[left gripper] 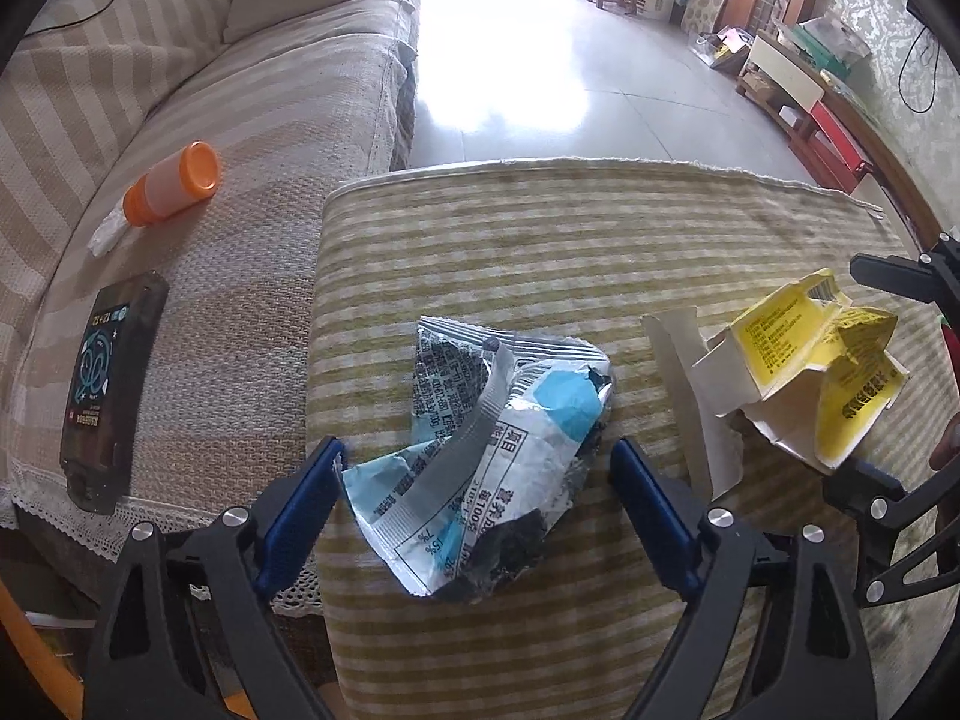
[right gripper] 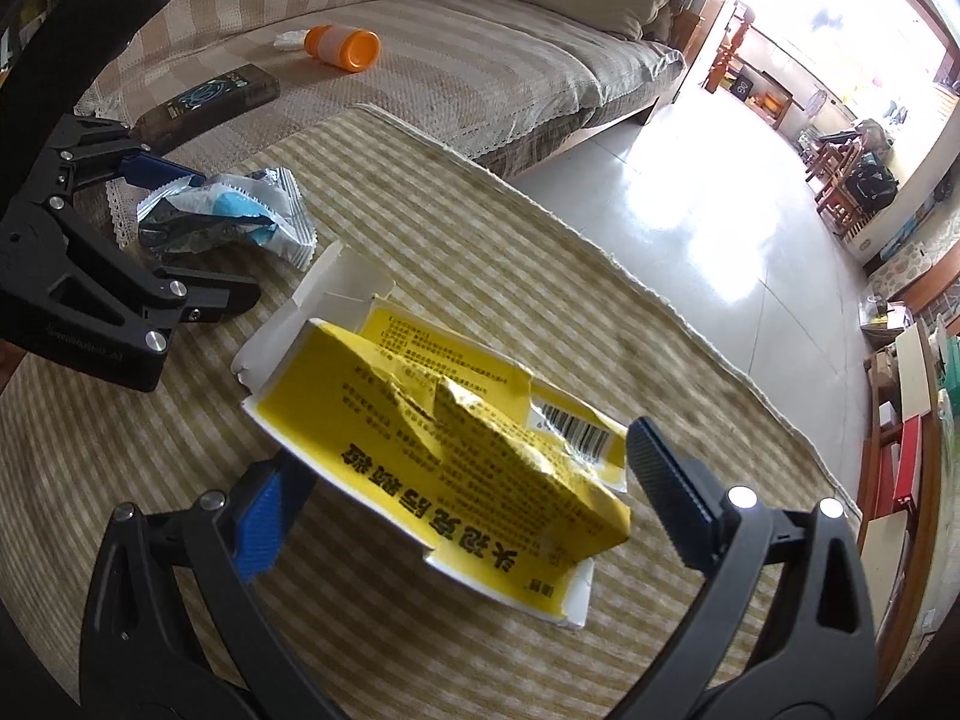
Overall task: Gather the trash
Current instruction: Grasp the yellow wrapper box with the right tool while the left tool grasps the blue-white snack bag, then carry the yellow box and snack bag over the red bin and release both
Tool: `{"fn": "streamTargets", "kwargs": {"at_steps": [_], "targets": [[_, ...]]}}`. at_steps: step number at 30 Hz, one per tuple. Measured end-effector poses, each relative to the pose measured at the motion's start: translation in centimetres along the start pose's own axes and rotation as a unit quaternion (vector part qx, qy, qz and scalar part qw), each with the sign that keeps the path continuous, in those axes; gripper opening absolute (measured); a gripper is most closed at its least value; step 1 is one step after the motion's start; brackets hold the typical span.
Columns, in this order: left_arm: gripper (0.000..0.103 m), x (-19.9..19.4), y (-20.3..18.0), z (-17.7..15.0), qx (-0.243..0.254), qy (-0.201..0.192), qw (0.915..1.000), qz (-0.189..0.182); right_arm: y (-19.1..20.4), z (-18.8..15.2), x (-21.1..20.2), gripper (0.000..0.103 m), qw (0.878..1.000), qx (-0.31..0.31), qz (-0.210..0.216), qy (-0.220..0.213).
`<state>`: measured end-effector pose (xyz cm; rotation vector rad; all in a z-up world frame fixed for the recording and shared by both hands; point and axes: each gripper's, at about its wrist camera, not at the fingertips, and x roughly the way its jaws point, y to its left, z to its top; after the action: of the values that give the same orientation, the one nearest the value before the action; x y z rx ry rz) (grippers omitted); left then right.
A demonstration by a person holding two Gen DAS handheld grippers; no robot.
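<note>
A crumpled blue, white and silver snack wrapper (left gripper: 492, 456) lies on the green-striped cloth (left gripper: 540, 252). My left gripper (left gripper: 480, 480) is open, with its blue pads on either side of the wrapper. A torn, flattened yellow and white carton (right gripper: 456, 444) lies to the right on the same cloth. My right gripper (right gripper: 462, 492) is open around the carton's near part. The carton (left gripper: 804, 372) and the right gripper also show at the right edge of the left wrist view. The wrapper (right gripper: 228, 216) and the left gripper (right gripper: 180, 228) show at the left of the right wrist view.
A beige striped sofa (left gripper: 198, 120) stands to the left. On it lie an orange-capped bottle (left gripper: 174, 183), a white tissue (left gripper: 108, 234) and a dark flat box (left gripper: 111, 384). A shiny tiled floor (left gripper: 540, 72) lies beyond the cloth's edge. Shelves with boxes (left gripper: 816, 102) line the right wall.
</note>
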<state>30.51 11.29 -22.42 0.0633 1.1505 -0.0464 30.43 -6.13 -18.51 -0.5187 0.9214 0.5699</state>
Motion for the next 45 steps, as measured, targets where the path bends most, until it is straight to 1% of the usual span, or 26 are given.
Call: {"fn": "streamTargets", "kwargs": {"at_steps": [1, 2, 3, 4, 5, 6, 7, 8, 9, 10, 16, 23, 29, 32, 37, 45], "targets": [[0.082, 0.0, -0.1, 0.0, 0.002, -0.003, 1.0000, 0.001, 0.0, 0.0, 0.2, 0.096, 1.000, -0.002, -0.001, 0.000], [0.081, 0.0, -0.1, 0.1, 0.003, -0.006, 1.0000, 0.002, 0.0, 0.0, 0.4, 0.090, 1.000, -0.003, -0.003, -0.001], [0.077, 0.0, -0.1, 0.1, 0.003, -0.010, 0.9999, 0.003, -0.1, -0.1, 0.5, 0.084, 1.000, -0.002, -0.002, 0.000], [0.071, -0.2, 0.0, 0.2, 0.002, -0.014, 0.9999, 0.004, -0.3, -0.1, 0.7, 0.072, 1.000, 0.000, 0.001, 0.002], [0.068, -0.2, 0.1, 0.2, 0.000, -0.017, 0.9999, 0.004, -0.4, -0.1, 0.8, 0.065, 1.000, 0.003, 0.001, 0.005], [0.063, -0.3, 0.2, 0.2, -0.004, -0.019, 0.9998, 0.001, -0.4, -0.2, 0.9, 0.063, 1.000, 0.006, 0.002, 0.006], [0.062, -0.3, 0.3, 0.3, -0.006, -0.022, 0.9997, 0.000, -0.5, -0.1, 1.0, 0.060, 1.000, 0.008, 0.003, 0.004], [0.060, -0.4, 0.4, 0.3, -0.008, -0.024, 0.9997, -0.001, -0.5, -0.1, 0.9, 0.053, 1.000, 0.008, 0.001, 0.003], [0.056, -0.4, 0.5, 0.3, -0.010, -0.026, 0.9996, -0.001, -0.5, -0.1, 0.9, 0.050, 1.000, 0.009, 0.000, 0.002], [0.049, -0.5, 0.5, 0.3, -0.013, -0.028, 0.9995, -0.003, -0.5, -0.1, 0.8, 0.047, 1.000, 0.010, -0.002, 0.001], [0.039, -0.8, 0.5, 0.2, -0.020, -0.032, 0.9990, -0.022, -1.0, -0.1, 0.4, 0.044, 1.000, 0.017, 0.004, -0.003], [0.037, -2.2, 0.1, -0.2, -0.025, -0.046, 0.9982, -0.030, -1.3, -0.5, -0.9, 0.039, 1.000, 0.027, 0.012, -0.004], [0.037, -4.0, 0.1, -0.9, -0.037, -0.051, 0.9974, -0.035, -1.4, -0.9, -2.8, 0.039, 0.999, 0.039, 0.014, -0.009], [0.037, -5.4, -0.3, -1.5, -0.036, -0.056, 0.9971, -0.036, -1.4, -1.3, -4.2, 0.039, 0.999, 0.047, 0.013, -0.014], [0.037, -8.5, -1.1, -2.5, -0.037, -0.072, 0.9958, -0.043, -1.8, -2.3, -7.7, 0.039, 0.997, 0.077, 0.014, -0.027], [0.037, -13.4, -3.6, -4.6, -0.026, -0.096, 0.9937, -0.052, -2.7, -5.4, -14.1, 0.039, 0.991, 0.127, -0.003, -0.049]]}}
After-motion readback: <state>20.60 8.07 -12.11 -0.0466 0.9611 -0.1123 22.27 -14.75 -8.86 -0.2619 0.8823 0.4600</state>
